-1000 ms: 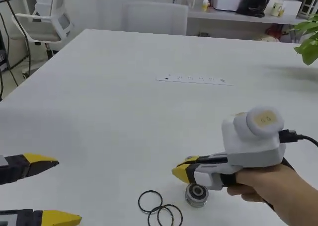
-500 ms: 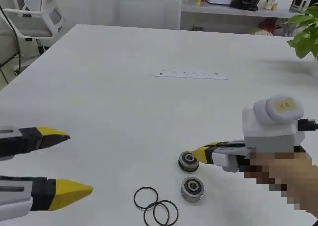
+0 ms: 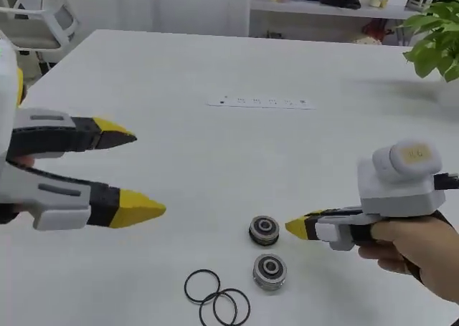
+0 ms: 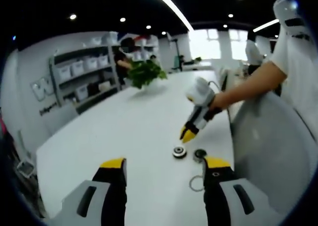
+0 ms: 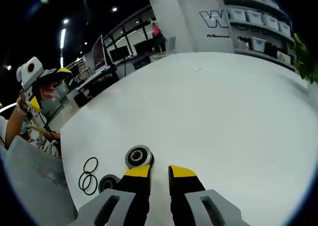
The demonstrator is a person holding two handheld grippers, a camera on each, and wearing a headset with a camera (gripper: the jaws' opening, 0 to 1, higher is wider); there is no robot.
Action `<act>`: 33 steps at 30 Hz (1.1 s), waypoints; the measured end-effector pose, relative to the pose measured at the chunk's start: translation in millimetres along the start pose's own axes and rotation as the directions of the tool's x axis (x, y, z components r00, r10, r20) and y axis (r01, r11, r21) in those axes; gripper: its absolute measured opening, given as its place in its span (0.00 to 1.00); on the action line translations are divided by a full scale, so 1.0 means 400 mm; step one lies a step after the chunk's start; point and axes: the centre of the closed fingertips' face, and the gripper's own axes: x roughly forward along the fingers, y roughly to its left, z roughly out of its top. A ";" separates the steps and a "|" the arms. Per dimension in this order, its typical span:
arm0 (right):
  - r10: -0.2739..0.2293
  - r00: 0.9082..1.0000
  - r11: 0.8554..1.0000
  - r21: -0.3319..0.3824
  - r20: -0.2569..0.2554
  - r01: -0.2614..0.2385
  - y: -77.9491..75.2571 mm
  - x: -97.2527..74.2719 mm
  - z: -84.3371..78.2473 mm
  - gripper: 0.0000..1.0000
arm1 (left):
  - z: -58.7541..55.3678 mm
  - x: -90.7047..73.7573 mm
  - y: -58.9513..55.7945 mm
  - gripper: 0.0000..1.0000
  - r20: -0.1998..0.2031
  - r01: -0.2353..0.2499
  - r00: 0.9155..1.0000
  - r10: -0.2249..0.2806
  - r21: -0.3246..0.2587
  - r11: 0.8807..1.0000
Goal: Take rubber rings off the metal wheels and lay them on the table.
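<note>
Lower centre of the head view: both wheels now down.
Jaws almost together and empty, the right gripper (image 3: pixel 290 228) has parted from the upper metal wheel (image 3: pixel 264 228), sitting just right of it; the lower wheel (image 3: pixel 270 270) and three loose rubber rings (image 3: pixel 217 299) lie nearby on the worktop (image 3: pixel 215 154). Gaping and empty, the left gripper (image 3: pixel 147 173) has advanced from the left, probably for another ring.
</note>
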 end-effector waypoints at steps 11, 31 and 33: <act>0.081 0.996 0.990 -0.116 -0.034 -0.085 0.051 0.018 -0.011 0.18 | 0.070 0.170 -0.017 0.59 0.102 0.131 0.986 -0.131 0.002 0.991; 0.099 0.993 0.980 -0.165 -0.056 -0.107 0.062 0.031 -0.025 0.17 | -0.146 0.403 -0.087 0.25 -0.047 0.177 0.982 -0.181 -0.072 0.982; 0.100 0.993 0.979 -0.174 -0.058 -0.109 0.064 0.033 -0.025 0.17 | -0.152 0.406 -0.085 0.25 -0.039 0.163 0.985 -0.167 -0.093 0.982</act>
